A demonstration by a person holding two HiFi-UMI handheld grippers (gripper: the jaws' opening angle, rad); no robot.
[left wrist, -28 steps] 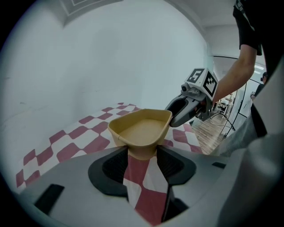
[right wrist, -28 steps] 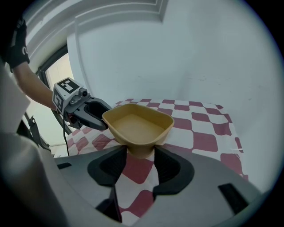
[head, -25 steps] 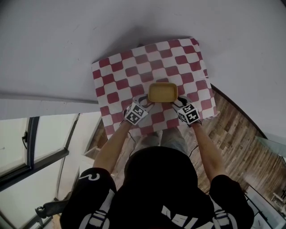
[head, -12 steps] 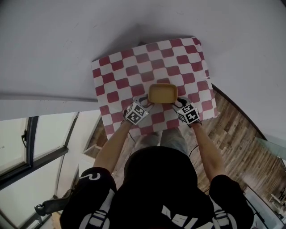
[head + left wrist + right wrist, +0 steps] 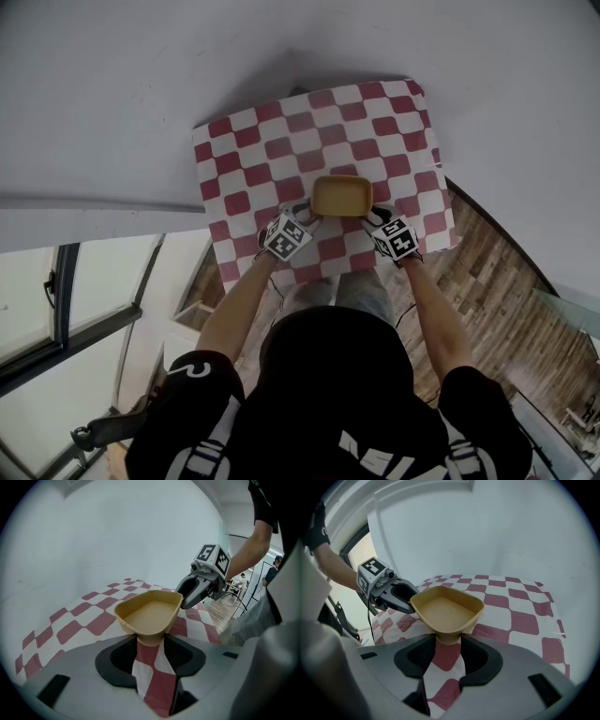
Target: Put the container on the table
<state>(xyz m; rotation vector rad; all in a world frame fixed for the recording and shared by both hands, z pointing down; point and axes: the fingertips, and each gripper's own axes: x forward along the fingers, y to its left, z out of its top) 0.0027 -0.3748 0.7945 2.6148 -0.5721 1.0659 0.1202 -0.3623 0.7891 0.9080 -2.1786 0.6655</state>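
A shallow tan container [image 5: 341, 195] sits near the front edge of the table, on a red and white checked cloth [image 5: 272, 159]. My left gripper [image 5: 307, 214] is at its near left corner and my right gripper [image 5: 373, 216] at its near right corner. In the left gripper view the container [image 5: 150, 613] has a corner wedged between my left gripper's [image 5: 150, 641] tips. The right gripper view shows the same for the container [image 5: 447, 611] and my right gripper [image 5: 448, 641]. Both pairs of jaws have just been closing, and their tips now touch the corner on both sides.
The cloth's near edge [image 5: 328, 272] lies just under my hands. A wooden floor [image 5: 487, 272] drops away at the right, and a window frame [image 5: 66, 300] stands at the lower left. A white wall [image 5: 281, 47] rises behind the table.
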